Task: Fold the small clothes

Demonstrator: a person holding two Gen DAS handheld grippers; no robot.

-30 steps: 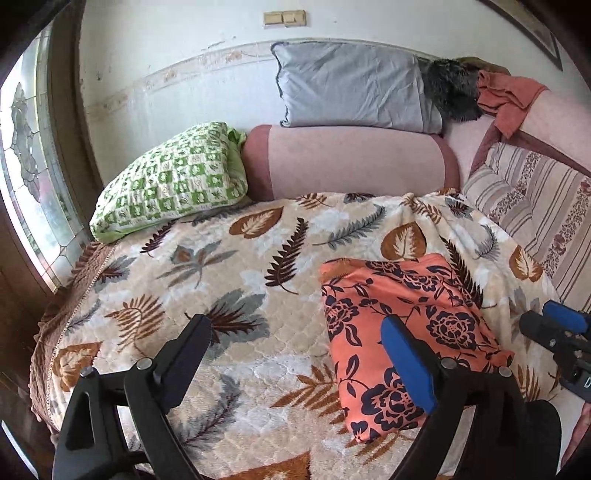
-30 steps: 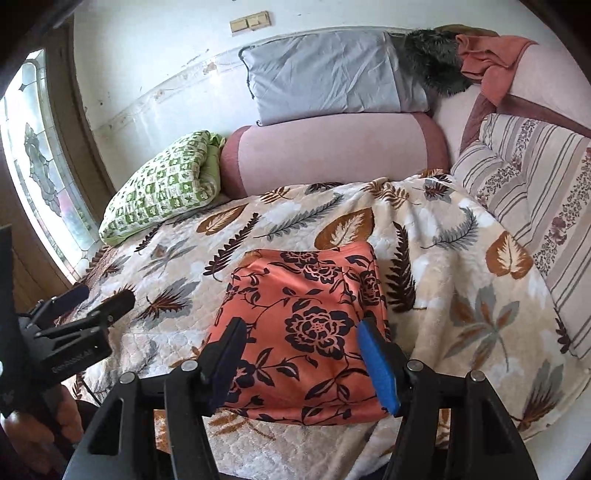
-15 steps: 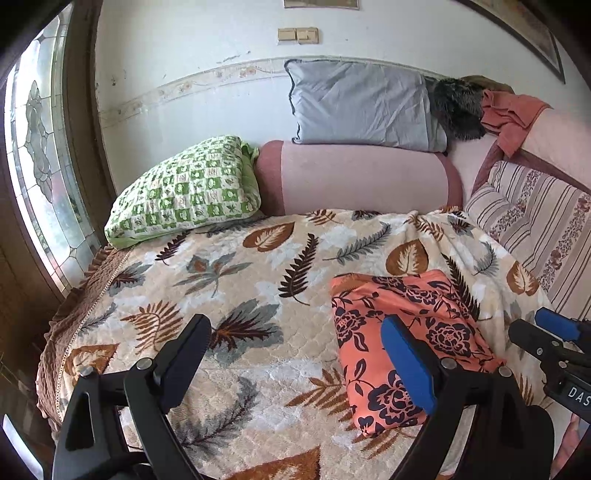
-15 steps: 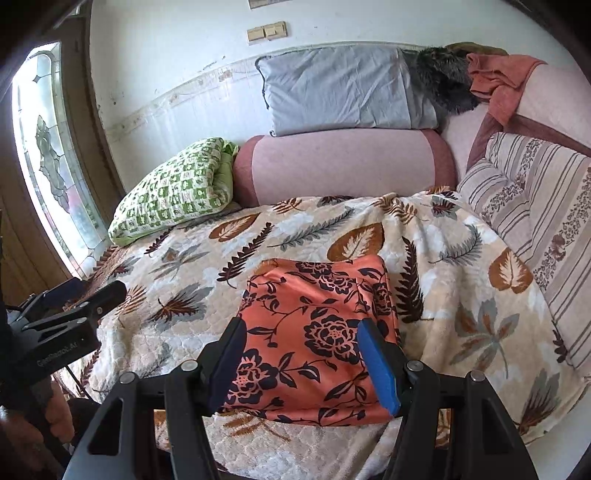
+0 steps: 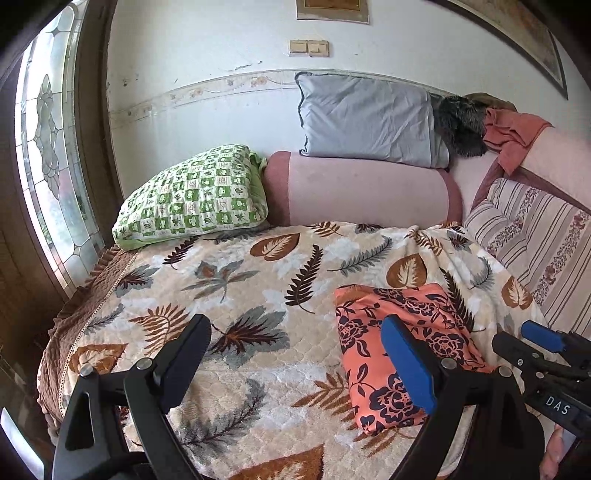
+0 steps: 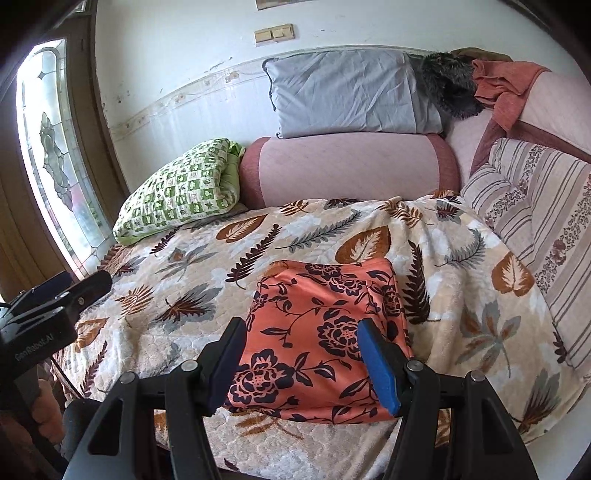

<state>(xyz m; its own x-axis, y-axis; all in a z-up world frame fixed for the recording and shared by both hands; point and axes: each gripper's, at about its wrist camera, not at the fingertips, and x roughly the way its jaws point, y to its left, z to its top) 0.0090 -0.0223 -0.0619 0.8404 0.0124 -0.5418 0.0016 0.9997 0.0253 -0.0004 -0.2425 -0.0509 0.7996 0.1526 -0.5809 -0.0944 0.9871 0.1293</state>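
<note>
Right wrist view: both the right gripper (image 6: pixel 301 360) and left gripper (image 5: pixel 295 360) hang wide open, empty; a careless regrasp could unravel the folded orange floral garment (image 6: pixel 321 339).

Folded floral garment (image 6: pixel 317 332) lies, seemingly flat, on bedspread (image 6: pixel 461 295).

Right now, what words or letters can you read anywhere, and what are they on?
"DAS": white letters on the right gripper body, cut off at the frame edge.
"GenRobot.AI": faint print on the left gripper body, partly blurred.
Framed picture on the wall: nothing readable.
</note>
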